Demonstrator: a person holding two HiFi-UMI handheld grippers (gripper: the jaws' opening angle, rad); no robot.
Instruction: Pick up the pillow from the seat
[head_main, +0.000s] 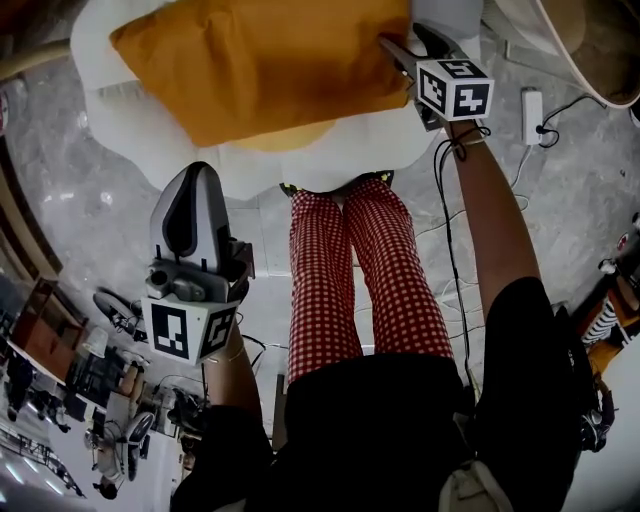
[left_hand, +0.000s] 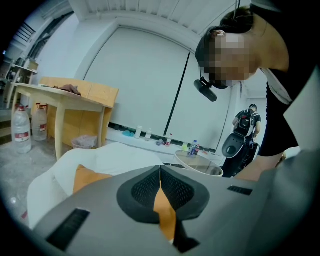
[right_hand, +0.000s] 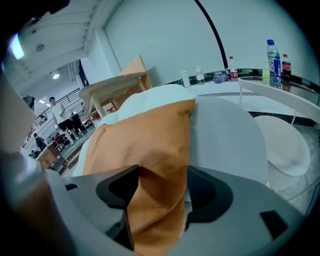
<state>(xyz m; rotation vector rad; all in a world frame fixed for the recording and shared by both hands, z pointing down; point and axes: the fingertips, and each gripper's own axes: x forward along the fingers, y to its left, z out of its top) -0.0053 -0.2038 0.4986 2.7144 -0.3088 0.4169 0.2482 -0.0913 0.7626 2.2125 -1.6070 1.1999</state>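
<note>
While not yet lifted: orange pillow, lying flat across white seat, near corner reaching between right tongs; right tongs spread wide about that corner, not clamped; left tongs closed, empty, held low, short of seat edge, apart from pillow; done, by appearance: approach on right side only; remaining: closing on corner, raising clear of seat; surroundings: legs in red checked trousers just before seat; power strip with cable on floor to right; round white table beside seat, bottles beyond; wooden table farther off; obstructions over pillow: none apparent.
</note>
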